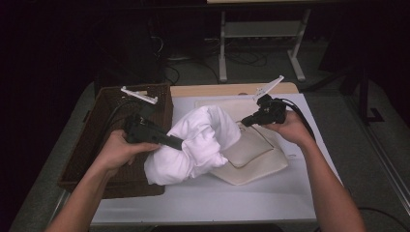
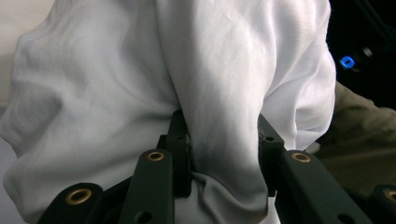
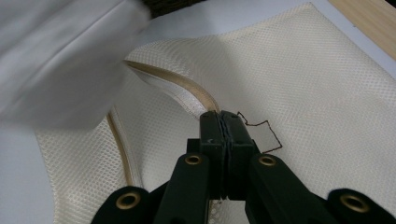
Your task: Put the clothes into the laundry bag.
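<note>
A bunched white cloth (image 1: 198, 142) hangs over the middle of the table, partly above a cream mesh bag (image 1: 256, 154) that lies flat there. My left gripper (image 1: 180, 143) is shut on a thick fold of the white cloth (image 2: 224, 93), with the jaws pressed on either side of it. My right gripper (image 1: 244, 122) is shut on the zipped edge of the mesh bag (image 3: 299, 84) and lifts that edge, so the tan zipper tape (image 3: 187, 88) curves up and the mouth gapes toward the cloth (image 3: 60, 56).
A dark woven basket (image 1: 104, 140) stands at the left on the table, under my left forearm. The white tabletop (image 1: 232, 198) runs to the front edge. A wooden strip (image 1: 227, 89) lines the far edge; beyond it are desk legs and cables.
</note>
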`<control>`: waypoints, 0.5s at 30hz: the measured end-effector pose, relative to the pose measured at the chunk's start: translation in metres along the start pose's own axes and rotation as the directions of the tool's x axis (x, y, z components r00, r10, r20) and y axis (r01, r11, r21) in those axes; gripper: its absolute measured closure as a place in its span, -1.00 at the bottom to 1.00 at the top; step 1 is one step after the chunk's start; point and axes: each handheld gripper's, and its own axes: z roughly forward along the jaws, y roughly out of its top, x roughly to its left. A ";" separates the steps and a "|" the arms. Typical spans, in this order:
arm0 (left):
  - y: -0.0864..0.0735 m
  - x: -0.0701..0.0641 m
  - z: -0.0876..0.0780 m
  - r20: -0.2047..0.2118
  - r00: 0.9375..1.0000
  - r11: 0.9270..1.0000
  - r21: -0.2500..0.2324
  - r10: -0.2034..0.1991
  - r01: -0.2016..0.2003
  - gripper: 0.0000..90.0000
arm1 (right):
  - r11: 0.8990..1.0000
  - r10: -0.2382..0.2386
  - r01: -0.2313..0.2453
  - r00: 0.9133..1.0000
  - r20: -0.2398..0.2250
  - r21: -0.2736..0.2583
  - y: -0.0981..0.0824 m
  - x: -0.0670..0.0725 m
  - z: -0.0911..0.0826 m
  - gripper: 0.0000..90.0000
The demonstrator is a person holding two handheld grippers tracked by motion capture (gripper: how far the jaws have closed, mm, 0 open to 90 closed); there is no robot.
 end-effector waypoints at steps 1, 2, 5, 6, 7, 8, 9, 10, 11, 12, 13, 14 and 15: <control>0.000 -0.001 0.002 0.004 1.000 1.000 0.006 0.000 0.000 0.48 | 1.000 0.003 -0.003 1.000 0.000 0.000 0.000 0.000 0.000 0.96; 0.001 -0.002 0.005 0.012 1.000 1.000 0.018 0.006 -0.006 0.48 | 1.000 0.000 0.000 1.000 -0.001 0.001 0.001 0.000 0.000 0.96; 0.002 -0.003 0.020 0.026 1.000 0.998 0.065 0.010 -0.012 0.48 | 1.000 -0.014 0.014 1.000 -0.002 -0.017 0.004 0.003 -0.003 0.96; 0.003 -0.002 0.027 0.030 1.000 0.997 0.077 0.010 -0.013 0.48 | 0.999 -0.017 0.017 1.000 -0.006 -0.033 0.006 0.005 -0.004 0.96; 0.004 -0.002 0.032 0.035 0.999 0.996 0.089 0.014 -0.017 0.48 | 0.999 -0.022 0.022 1.000 -0.008 -0.040 0.007 0.006 -0.004 0.96; 0.006 -0.002 0.041 0.044 0.999 0.994 0.105 0.013 -0.018 0.48 | 0.999 -0.026 0.025 1.000 -0.008 -0.038 0.008 0.007 -0.004 0.96; 0.007 -0.001 0.046 0.048 0.999 0.993 0.116 0.014 -0.019 0.48 | 0.999 -0.029 0.028 1.000 -0.009 -0.034 0.010 0.009 -0.004 0.96; 0.008 0.000 0.054 0.055 0.998 0.991 0.131 0.011 -0.018 0.48 | 0.999 -0.034 0.033 0.999 -0.010 -0.030 0.011 0.010 -0.002 0.96; 0.009 0.001 0.062 0.059 0.998 0.990 0.142 0.004 -0.013 0.48 | 0.999 -0.034 0.033 0.999 -0.010 -0.030 0.011 0.010 -0.002 0.96; 0.011 0.002 0.070 0.059 0.998 0.987 0.159 0.006 -0.015 0.48 | 0.999 -0.038 0.038 0.999 -0.010 -0.028 0.012 0.011 -0.002 0.96; 0.012 0.003 0.080 0.055 0.998 0.983 0.181 0.005 -0.015 0.48 | 0.999 -0.038 0.038 0.999 -0.011 -0.027 0.012 0.012 -0.002 0.96; 0.013 0.005 0.086 0.052 0.999 0.981 0.195 0.004 -0.014 0.48 | 0.999 -0.042 0.042 0.999 -0.010 -0.030 0.012 0.013 -0.002 0.96; 0.013 0.007 0.093 0.045 0.999 0.978 0.206 -0.005 -0.005 0.48 | 0.999 -0.040 0.040 0.999 -0.010 -0.032 0.012 0.014 -0.003 0.96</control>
